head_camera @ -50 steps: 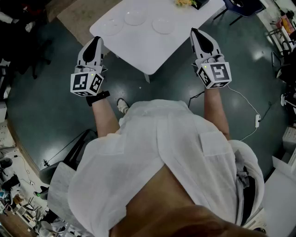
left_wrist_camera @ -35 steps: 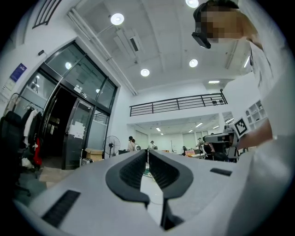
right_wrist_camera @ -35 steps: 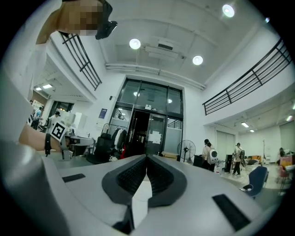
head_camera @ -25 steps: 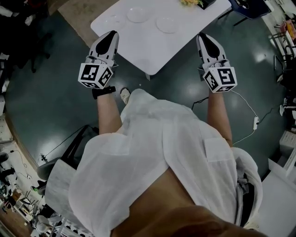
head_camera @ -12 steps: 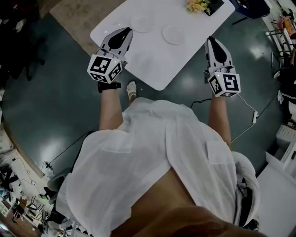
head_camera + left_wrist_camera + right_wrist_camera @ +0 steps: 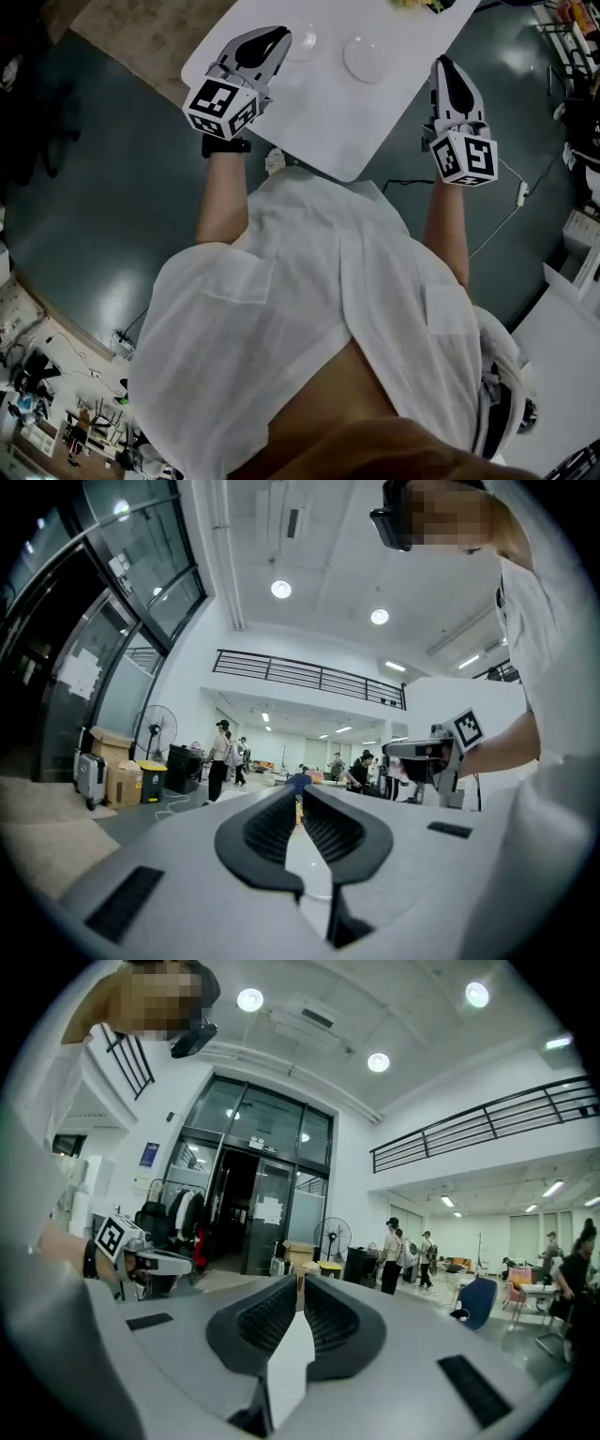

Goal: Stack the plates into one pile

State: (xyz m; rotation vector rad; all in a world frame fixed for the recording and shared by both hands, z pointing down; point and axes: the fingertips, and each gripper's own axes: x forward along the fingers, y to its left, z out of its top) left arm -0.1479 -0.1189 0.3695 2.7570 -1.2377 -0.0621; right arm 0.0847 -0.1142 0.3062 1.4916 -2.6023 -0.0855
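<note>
On the white table (image 6: 328, 112) two plates can be made out in the head view. The right plate (image 6: 366, 58) lies flat on the far part of the tabletop, fully exposed and clear of both grippers. The second plate (image 6: 302, 39) lies to its left, apart from it, with its left portion covered by the left gripper (image 6: 279, 37). No plate rests on another. The left gripper appears over the near-left corner of the table, tips directed toward the second plate; whether it touches the plate or the tabletop cannot be determined. In the left gripper view its jaws are closed together, pads meeting along a thin line, with nothing clamped between them. The right gripper (image 6: 446, 64) appears just beyond the right edge of the table, over the dark floor (image 6: 94, 187), near the right plate but not in contact with it. In the right gripper view its jaws are likewise closed tip to tip and empty. Each gripper carries its marker cube (image 6: 222, 105) at the wrist end. The person wears a white shirt (image 6: 319, 309), which fills the lower half of the head view. A white cable (image 6: 506, 217) runs across the floor to the right of the right forearm. Both gripper views look level into a large hall with a standing fan (image 6: 157, 726) and an upper railing (image 6: 309, 675).
</note>
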